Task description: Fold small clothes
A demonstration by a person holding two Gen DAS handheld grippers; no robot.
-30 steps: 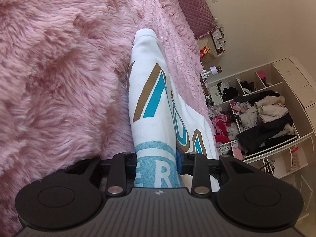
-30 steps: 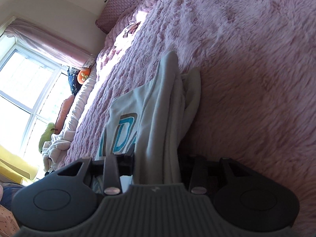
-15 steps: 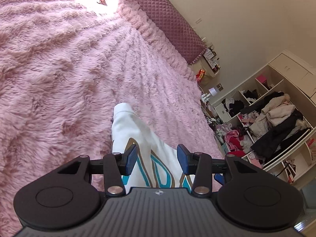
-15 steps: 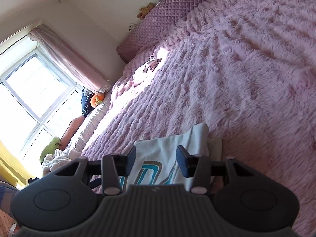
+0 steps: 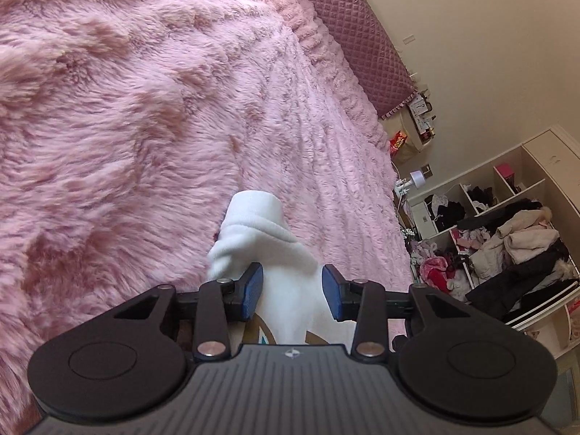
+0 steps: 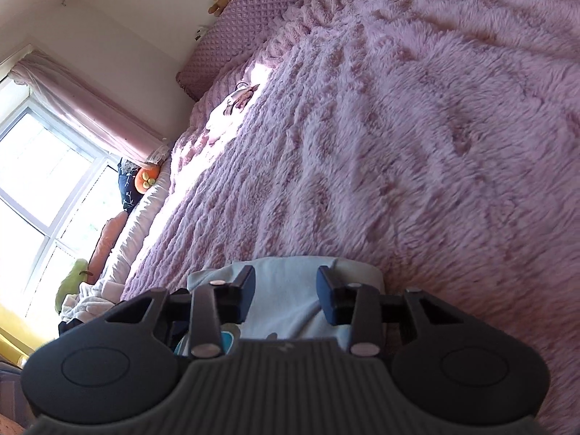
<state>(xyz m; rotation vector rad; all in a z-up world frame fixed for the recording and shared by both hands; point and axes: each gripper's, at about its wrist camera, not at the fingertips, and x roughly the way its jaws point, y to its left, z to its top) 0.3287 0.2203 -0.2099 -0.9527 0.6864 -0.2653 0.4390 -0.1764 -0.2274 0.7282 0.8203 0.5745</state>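
Observation:
A white garment with teal and tan print (image 5: 279,261) lies on the pink fluffy bedspread (image 5: 145,127), one sleeve bunched and pointing away. My left gripper (image 5: 293,290) sits low over it. Its jaws are closing, the cloth fills the gap between the blue pads (image 5: 250,291), and no firm pinch shows. In the right wrist view the same garment (image 6: 286,290) looks pale blue in shade and lies flat. My right gripper (image 6: 284,290) is down over its edge, jaws closing with cloth between them.
A quilted mauve headboard (image 5: 355,29) runs along the far side of the bed. Open shelves stuffed with clothes (image 5: 507,246) stand to the right. A window with a pink curtain (image 6: 54,152) and cushions on its sill lie to the left. A small garment (image 6: 235,98) lies near the headboard.
A second ago both grippers held the garment up. They let go, the garment dropped onto the bedspread, and both have come down over it again with narrower jaws.

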